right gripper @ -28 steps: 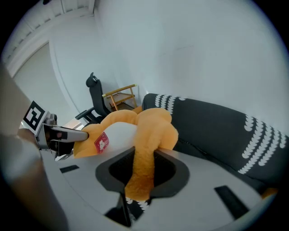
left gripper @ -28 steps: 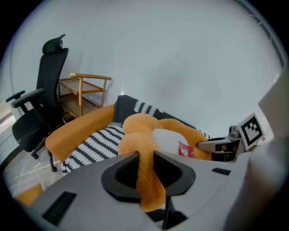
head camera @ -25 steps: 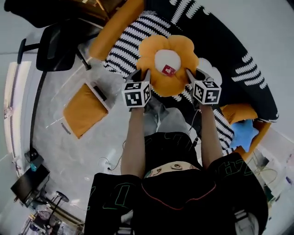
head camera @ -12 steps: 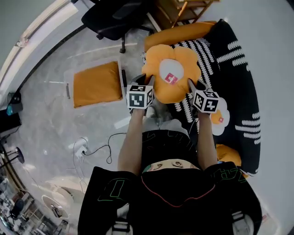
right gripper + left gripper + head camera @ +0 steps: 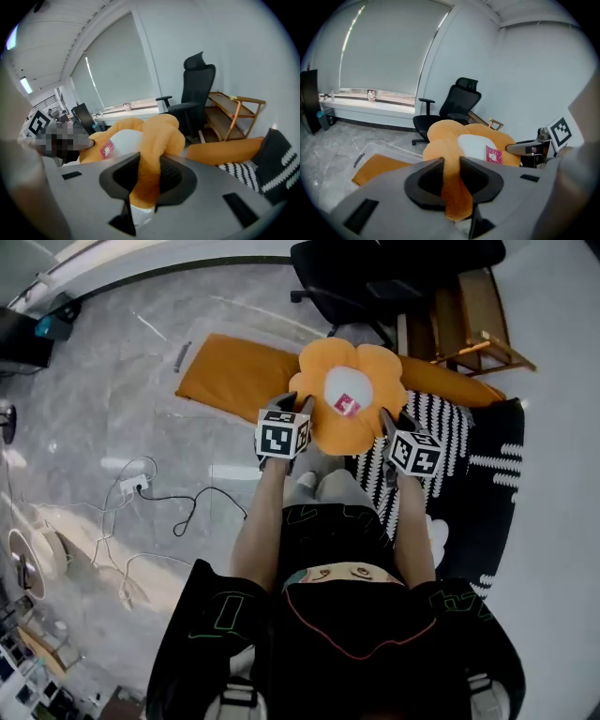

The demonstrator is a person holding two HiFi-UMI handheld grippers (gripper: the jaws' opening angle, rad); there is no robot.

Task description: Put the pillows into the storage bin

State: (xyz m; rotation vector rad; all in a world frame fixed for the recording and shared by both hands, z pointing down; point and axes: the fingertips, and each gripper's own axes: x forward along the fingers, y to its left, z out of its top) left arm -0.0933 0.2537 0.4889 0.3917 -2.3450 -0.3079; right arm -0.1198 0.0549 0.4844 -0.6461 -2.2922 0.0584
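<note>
My right gripper has its jaws pinched on an orange petal of the flower pillow, red tag showing to the left, black office chair beyond against the wall.

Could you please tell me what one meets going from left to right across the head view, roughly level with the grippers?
power strip → left gripper → flower pillow → right gripper → striped cloth

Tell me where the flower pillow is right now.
Head view, upper centre: the flower pillow is held up, left gripper clamped on its left edge, right gripper on its right, just right of the flat orange cushion.
</note>
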